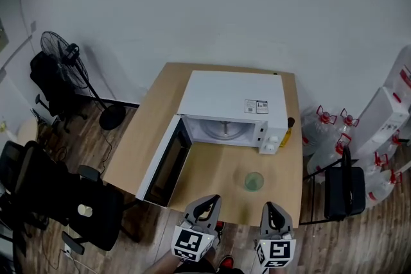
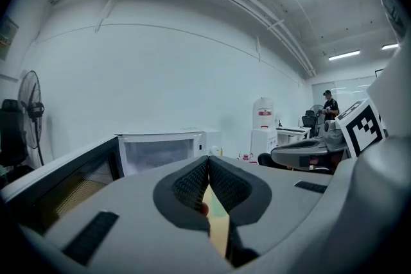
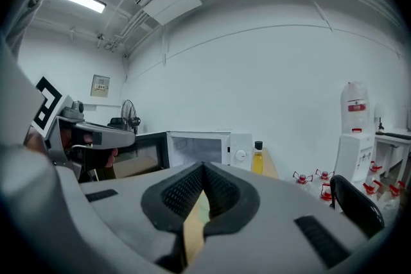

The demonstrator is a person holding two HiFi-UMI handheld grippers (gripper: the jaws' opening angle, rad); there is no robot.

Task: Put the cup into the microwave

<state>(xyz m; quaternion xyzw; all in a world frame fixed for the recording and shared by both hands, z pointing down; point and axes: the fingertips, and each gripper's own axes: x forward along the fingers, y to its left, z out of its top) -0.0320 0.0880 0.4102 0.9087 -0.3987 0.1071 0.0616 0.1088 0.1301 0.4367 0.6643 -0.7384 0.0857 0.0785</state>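
A translucent green cup (image 1: 253,181) stands upright on the wooden table (image 1: 151,131), in front of the white microwave (image 1: 231,109). The microwave's door (image 1: 164,167) hangs wide open to the left and its cavity (image 1: 221,130) shows a turntable. Both grippers hover at the table's near edge, short of the cup. My left gripper (image 1: 207,201) sits left of the cup and my right gripper (image 1: 274,207) just right of it. In the left gripper view the gripper (image 2: 209,165) has its pads pressed together, holding nothing. The right gripper (image 3: 204,170) is likewise shut and holds nothing, facing the microwave (image 3: 199,149).
A yellow bottle (image 1: 290,128) stands at the microwave's right side. Black chairs (image 1: 64,202) and a floor fan (image 1: 64,54) crowd the left of the table. Water jugs (image 1: 331,131) and a black chair (image 1: 343,192) stand to the right. A person (image 2: 329,104) is far off.
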